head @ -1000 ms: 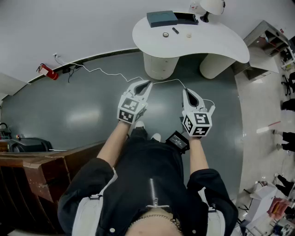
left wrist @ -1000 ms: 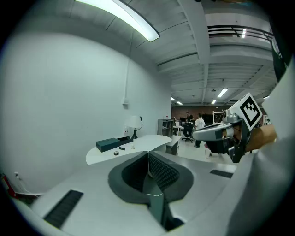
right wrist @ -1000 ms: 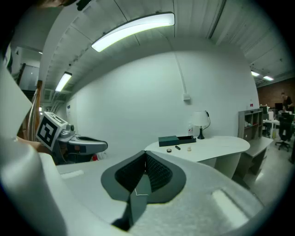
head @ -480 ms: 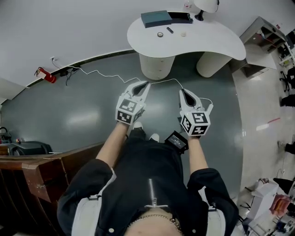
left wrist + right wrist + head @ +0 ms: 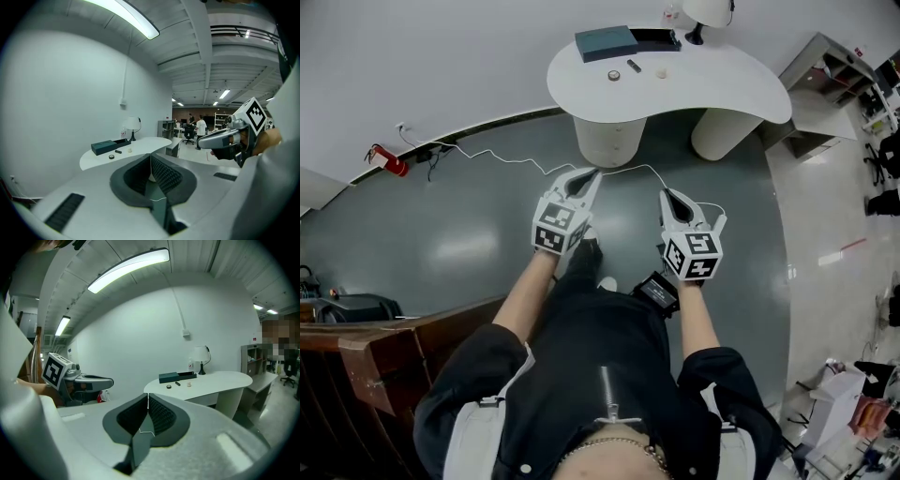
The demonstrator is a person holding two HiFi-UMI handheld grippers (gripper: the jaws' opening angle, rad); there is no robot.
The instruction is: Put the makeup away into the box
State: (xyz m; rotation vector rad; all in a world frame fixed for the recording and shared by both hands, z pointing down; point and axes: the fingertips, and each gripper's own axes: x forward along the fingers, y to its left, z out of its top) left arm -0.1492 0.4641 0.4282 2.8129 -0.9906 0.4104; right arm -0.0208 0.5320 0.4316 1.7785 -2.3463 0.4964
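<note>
My left gripper and right gripper hang side by side over the grey floor, each with its jaws pressed together and nothing pinched between the ribbed pads. In the left gripper view the pads meet along one thin seam, and the right gripper view shows the same. The makeup lies well ahead of both sets of tips, on a curved white table that neither gripper touches. A dark teal box sits at the table's far edge, straight beyond my left jaws and a little left of the line my right jaws point along. A black open part lies against the box on its right side. Nearer to my tips than the box, three small pieces lie in a loose row on the tabletop, apart from one another: a round compact, a dark stick and a small white jar. A white lamp stands beyond them, past the black part. A white cable trails across the floor just ahead of the left tips.
</note>
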